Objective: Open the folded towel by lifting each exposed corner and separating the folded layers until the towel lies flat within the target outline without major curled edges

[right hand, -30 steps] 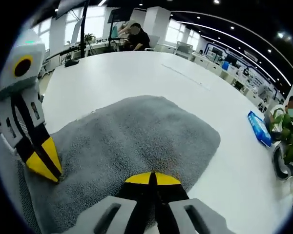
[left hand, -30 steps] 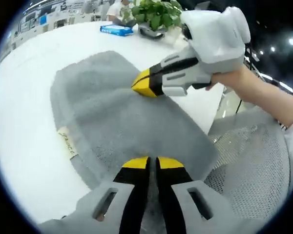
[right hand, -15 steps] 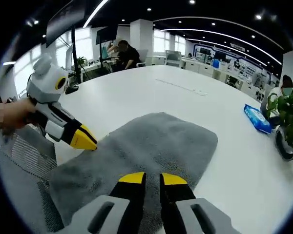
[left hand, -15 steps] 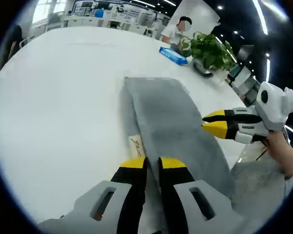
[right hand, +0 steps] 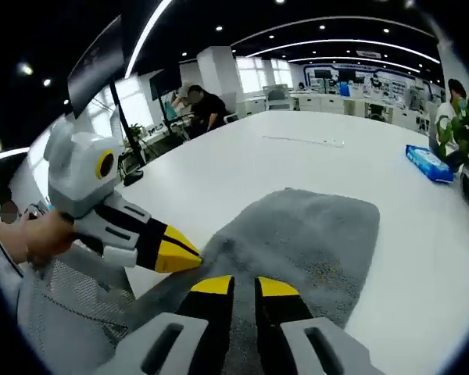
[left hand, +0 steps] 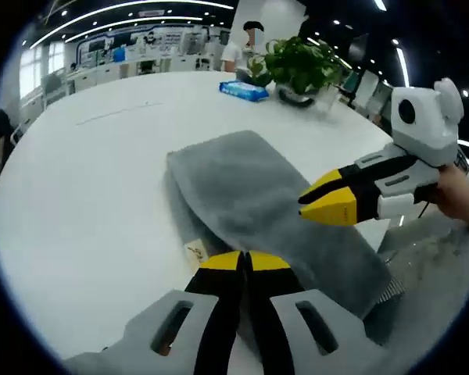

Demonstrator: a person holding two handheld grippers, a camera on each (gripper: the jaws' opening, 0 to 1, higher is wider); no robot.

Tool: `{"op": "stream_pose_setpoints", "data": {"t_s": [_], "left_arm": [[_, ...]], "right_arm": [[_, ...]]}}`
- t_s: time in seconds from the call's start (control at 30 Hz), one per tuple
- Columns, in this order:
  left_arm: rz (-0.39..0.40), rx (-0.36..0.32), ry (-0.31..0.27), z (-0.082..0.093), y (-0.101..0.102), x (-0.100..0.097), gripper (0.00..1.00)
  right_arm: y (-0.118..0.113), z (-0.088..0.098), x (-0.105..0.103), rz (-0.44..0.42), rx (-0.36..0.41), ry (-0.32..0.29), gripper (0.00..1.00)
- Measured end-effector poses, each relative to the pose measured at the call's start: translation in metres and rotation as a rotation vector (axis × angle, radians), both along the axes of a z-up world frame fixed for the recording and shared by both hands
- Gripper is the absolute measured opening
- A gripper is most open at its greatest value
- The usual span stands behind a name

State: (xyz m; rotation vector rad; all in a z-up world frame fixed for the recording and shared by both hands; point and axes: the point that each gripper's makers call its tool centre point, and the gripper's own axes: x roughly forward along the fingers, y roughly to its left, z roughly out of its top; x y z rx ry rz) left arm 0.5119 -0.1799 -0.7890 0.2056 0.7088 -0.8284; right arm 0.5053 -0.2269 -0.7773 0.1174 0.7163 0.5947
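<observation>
The grey towel (left hand: 258,199) lies folded into a long strip on the white tabletop (left hand: 86,180), its near end hanging over the edge by a mesh chair (right hand: 59,312); a small label (left hand: 196,252) shows at its side. The left gripper (left hand: 244,262) is clenched at the towel's near edge, apparently pinching a layer, though the contact is hard to see. The right gripper (right hand: 234,287) sits over the cloth with its jaws slightly apart, grasping nothing. Beyond the towel are a blue packet (left hand: 243,91) and a potted plant (left hand: 297,66).
</observation>
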Motion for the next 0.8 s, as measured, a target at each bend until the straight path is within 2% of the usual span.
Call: {"op": "stream_pose_setpoints", "data": {"t_s": [0.13,0.3,0.4,0.5,0.6,0.7,0.8], "left_arm": [[-0.14,0.134,-0.163,0.004,-0.012,-0.005,0.01],[-0.285,0.28,-0.305,0.001,-0.023,-0.014,0.01],[-0.339,0.328,-0.34,-0.003,-0.028,-0.02,0.01],[-0.41,0.38,-0.402,-0.006,-0.033,-0.024,0.01],[-0.425,0.392,-0.401,-0.009,-0.034,-0.027,0.02],[-0.455,0.41,-0.422,-0.01,-0.034,-0.027,0.02],[-0.463,0.407,-0.429,-0.009,-0.033,-0.027,0.03]], "right_arm": [[0.005,-0.002,0.005,-0.012,0.039,0.033,0.08],[0.012,-0.007,0.008,-0.028,0.086,0.08,0.08],[0.016,-0.011,0.009,-0.03,0.1,0.102,0.08],[0.019,-0.018,0.009,-0.036,0.109,0.129,0.07],[0.019,-0.023,0.007,-0.036,0.099,0.148,0.06],[0.017,-0.027,0.006,-0.035,0.079,0.155,0.0],[0.015,-0.027,0.007,-0.04,0.078,0.153,0.0]]}}
